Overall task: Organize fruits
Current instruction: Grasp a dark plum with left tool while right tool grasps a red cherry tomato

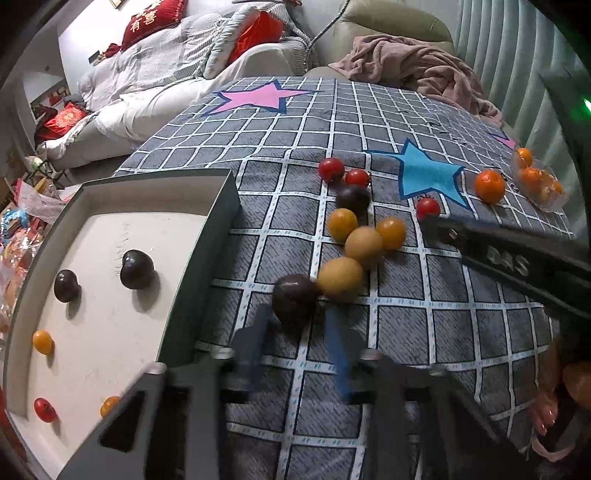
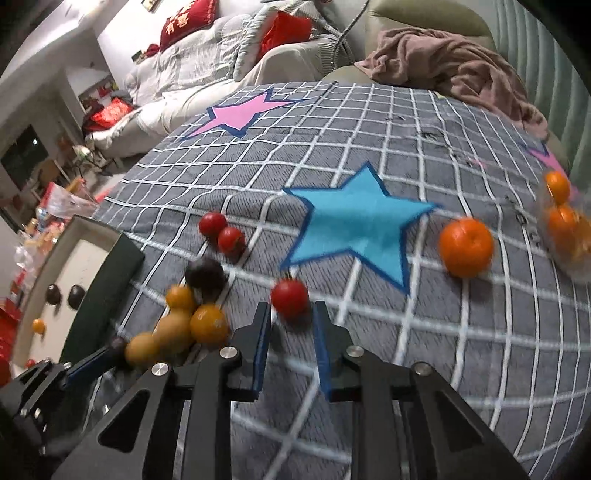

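Small fruits lie on a grey checked cloth [image 1: 369,325]. My left gripper [image 1: 297,317] is open, its blue pads on either side of a dark purple fruit [image 1: 294,300] that touches a yellow fruit [image 1: 340,279]. More yellow fruits [image 1: 364,245], a second dark fruit [image 1: 352,198] and red tomatoes [image 1: 331,169] lie beyond. My right gripper [image 2: 291,314] is open around a red tomato [image 2: 290,297]; it also shows in the left wrist view [image 1: 428,208]. A green box [image 1: 199,258] on the left holds two dark fruits [image 1: 136,268], yellow and red ones.
An orange [image 2: 466,246] sits right of the blue star [image 2: 354,221]. A clear plastic bag of oranges [image 2: 565,225] lies at the far right. A pink blanket [image 2: 450,66] and a sofa with red cushions [image 2: 188,22] are behind.
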The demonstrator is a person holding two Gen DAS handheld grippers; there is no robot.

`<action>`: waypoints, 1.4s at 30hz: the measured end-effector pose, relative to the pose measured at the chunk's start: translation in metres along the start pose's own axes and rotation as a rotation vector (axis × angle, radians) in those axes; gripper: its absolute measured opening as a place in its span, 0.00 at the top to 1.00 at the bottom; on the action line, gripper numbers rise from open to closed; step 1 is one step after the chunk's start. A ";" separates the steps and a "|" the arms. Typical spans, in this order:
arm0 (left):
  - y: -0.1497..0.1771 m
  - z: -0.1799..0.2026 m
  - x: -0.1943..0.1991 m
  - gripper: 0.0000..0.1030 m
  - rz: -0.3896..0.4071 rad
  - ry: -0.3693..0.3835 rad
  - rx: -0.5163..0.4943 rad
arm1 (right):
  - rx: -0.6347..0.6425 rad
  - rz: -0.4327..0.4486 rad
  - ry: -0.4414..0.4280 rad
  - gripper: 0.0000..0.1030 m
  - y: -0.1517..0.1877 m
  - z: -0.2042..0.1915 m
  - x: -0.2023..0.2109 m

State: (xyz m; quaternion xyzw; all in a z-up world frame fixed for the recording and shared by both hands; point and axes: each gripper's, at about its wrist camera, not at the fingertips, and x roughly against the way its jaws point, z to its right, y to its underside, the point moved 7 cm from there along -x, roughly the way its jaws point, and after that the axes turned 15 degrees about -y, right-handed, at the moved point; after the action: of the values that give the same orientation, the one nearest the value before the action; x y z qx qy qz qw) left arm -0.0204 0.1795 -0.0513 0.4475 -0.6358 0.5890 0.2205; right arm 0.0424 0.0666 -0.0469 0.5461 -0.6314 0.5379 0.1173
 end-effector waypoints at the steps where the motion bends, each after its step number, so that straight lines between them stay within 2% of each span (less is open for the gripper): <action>1: 0.001 0.000 0.001 0.73 -0.006 0.017 0.006 | -0.006 0.004 -0.007 0.76 0.006 0.001 0.005; 8: 0.010 0.004 0.009 0.73 -0.002 0.039 -0.010 | -0.043 0.022 -0.040 0.76 0.040 0.001 0.031; 14: 0.003 0.004 0.004 0.71 -0.007 0.006 -0.009 | -0.047 0.027 -0.036 0.76 0.047 0.005 0.039; 15: 0.002 0.005 0.002 0.69 -0.007 0.003 -0.012 | -0.051 0.027 -0.036 0.75 0.046 0.006 0.039; 17: 0.000 0.005 0.000 0.37 -0.006 -0.005 -0.008 | -0.050 0.028 -0.033 0.74 0.042 0.007 0.037; 18: -0.001 0.004 0.000 0.36 0.004 -0.016 0.005 | -0.042 0.027 -0.024 0.72 0.040 0.007 0.036; 20: -0.003 0.004 -0.004 0.36 -0.001 -0.024 0.006 | -0.023 0.026 -0.008 0.67 0.033 0.007 0.031; 22: -0.006 0.005 -0.006 0.36 0.004 -0.031 -0.003 | -0.006 0.025 0.005 0.57 0.024 0.005 0.023; 30: -0.017 0.011 -0.011 0.36 0.012 -0.031 -0.006 | 0.068 0.023 0.058 0.56 -0.013 -0.003 -0.012; 32: -0.018 0.012 -0.012 0.37 0.015 -0.030 -0.005 | 0.090 0.019 0.069 0.59 -0.018 -0.006 -0.017; 33: -0.018 0.012 -0.012 0.41 0.018 -0.025 -0.003 | 0.096 0.018 0.068 0.71 -0.020 -0.007 -0.019; 34: -0.018 0.013 -0.011 0.53 0.020 -0.007 -0.001 | 0.092 0.017 0.063 0.79 -0.020 -0.007 -0.020; 35: -0.018 0.014 -0.010 0.65 0.023 -0.004 -0.005 | 0.073 0.022 0.044 0.79 -0.020 -0.006 -0.018; 38: -0.018 0.015 -0.008 0.72 0.030 0.001 -0.014 | 0.005 0.046 -0.014 0.79 -0.013 -0.001 -0.007; 42: -0.014 0.010 -0.005 0.72 0.015 0.046 0.012 | -0.013 0.066 -0.030 0.79 0.001 0.002 0.014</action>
State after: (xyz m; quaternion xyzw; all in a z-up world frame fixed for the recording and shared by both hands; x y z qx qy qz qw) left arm -0.0037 0.1726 -0.0501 0.4304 -0.6305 0.6045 0.2277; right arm 0.0367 0.0572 -0.0381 0.5324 -0.6543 0.5289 0.0936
